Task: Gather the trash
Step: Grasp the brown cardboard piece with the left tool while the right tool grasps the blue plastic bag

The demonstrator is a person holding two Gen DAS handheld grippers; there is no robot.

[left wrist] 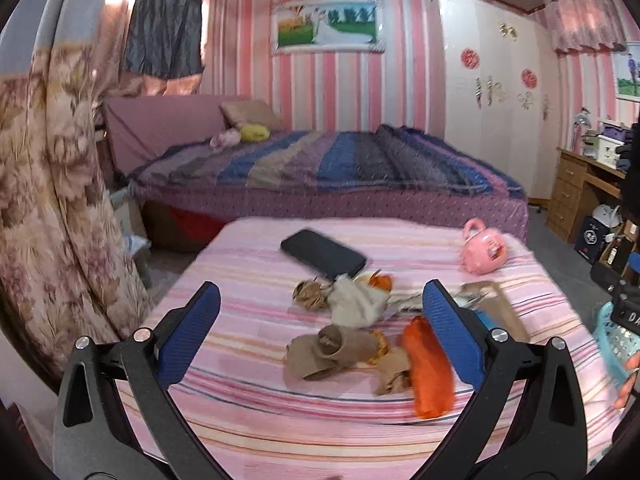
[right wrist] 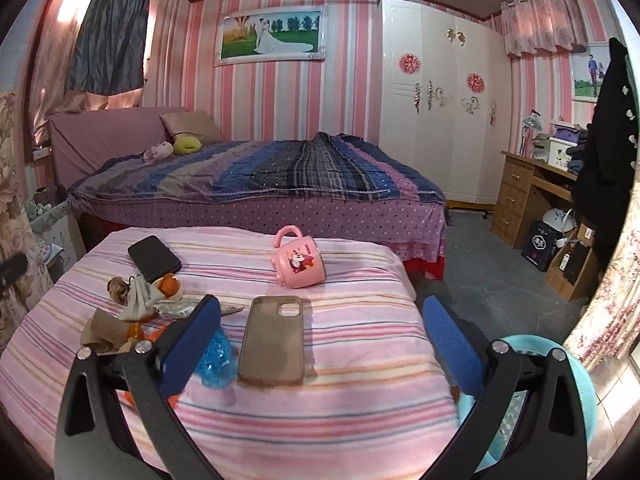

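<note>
Left gripper (left wrist: pixel 320 332) spread above trash pile (left wrist: pixel 360 332)

Left wrist view: blue basket (left wrist: pixel 614 334) cut off by right edge, only a mesh corner visible; fingertips (left wrist: pixel 628 394) beside it, rest of hand out of frame. Orange wrapper (left wrist: pixel 430 364) motion-blurred. Blue crinkled wrapper (left wrist: pixel 489 320) mostly hidden behind right tool finger.

Right wrist view: same blue wrapper (right wrist: pixel 218 354) partly behind left finger. Basket rim (right wrist: pixel 578 364) partly covered by tool frame.
</note>
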